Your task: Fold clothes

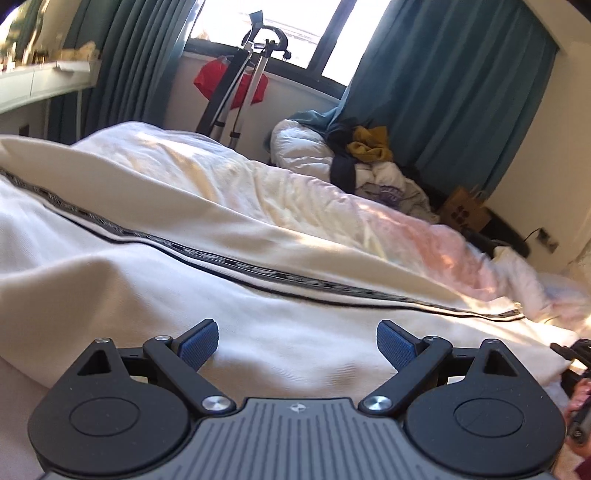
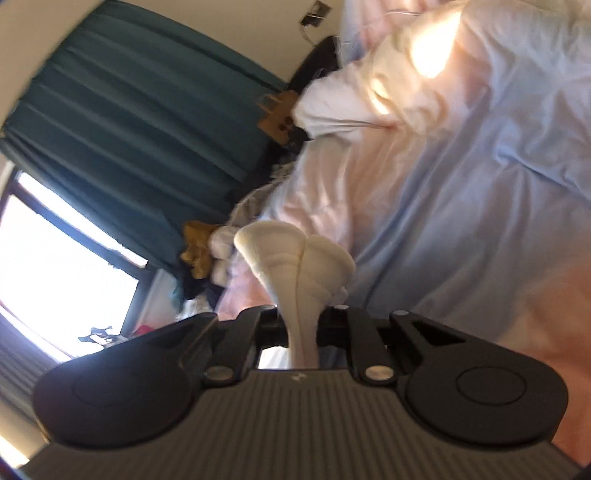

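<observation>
A: What does the left gripper (image 1: 297,345) do at this moment?

B: Its fingers (image 1: 199,341) with the blue pads are spread wide apart and grasp nothing. They hover low over a cream garment (image 1: 184,266) that lies spread on the bed (image 1: 461,254). A dark striped band (image 1: 258,267) runs along the garment from the left side to the right side.

A: And the right gripper (image 2: 299,332)?

B: It is clenched on a bunched edge of the same cream garment (image 2: 295,266). The fabric passes between the two fingers and opens like a fan above them. This view is turned to the side and a little blurred, so I cannot tell which part of the garment it is.

A: Can you see the right gripper in the left wrist view?

B: Only a small dark part of it at the right edge (image 1: 572,354), near the corner of the garment, with a little of the person's hand (image 1: 580,398) below.

A: What else is in the room?

B: Behind the bed there is a heap of clothes (image 1: 369,155), with a mustard yellow piece on top, resting on a white bundle. A teal curtain (image 1: 443,92) hangs beside the window (image 1: 280,33). A metal stand (image 1: 247,85) is under the window with a red cloth (image 1: 210,77) on it. A brown paper bag (image 1: 467,208) stands on the floor near the curtain.
</observation>
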A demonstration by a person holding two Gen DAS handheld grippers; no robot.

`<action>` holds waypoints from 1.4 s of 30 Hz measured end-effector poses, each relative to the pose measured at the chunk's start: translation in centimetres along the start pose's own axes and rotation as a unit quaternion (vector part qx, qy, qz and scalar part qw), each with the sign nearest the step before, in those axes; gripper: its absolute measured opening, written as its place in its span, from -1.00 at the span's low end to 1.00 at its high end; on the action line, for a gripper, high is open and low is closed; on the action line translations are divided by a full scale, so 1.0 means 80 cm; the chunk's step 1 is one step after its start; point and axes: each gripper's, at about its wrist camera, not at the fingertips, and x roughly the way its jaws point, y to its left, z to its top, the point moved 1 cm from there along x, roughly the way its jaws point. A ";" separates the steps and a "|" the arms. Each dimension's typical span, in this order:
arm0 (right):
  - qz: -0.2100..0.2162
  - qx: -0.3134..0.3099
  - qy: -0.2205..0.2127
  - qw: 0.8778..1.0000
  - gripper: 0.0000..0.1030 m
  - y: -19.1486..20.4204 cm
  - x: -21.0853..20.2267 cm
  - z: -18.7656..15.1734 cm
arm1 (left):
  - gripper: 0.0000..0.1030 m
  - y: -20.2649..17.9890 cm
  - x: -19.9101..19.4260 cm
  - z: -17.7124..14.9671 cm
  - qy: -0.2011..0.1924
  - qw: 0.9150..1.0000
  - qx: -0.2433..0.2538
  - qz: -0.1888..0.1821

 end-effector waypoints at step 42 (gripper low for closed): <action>0.129 -0.617 0.168 0.758 -0.77 0.207 -0.090 -0.471 | 0.90 0.075 -0.013 0.066 -0.004 0.997 -0.074 0.003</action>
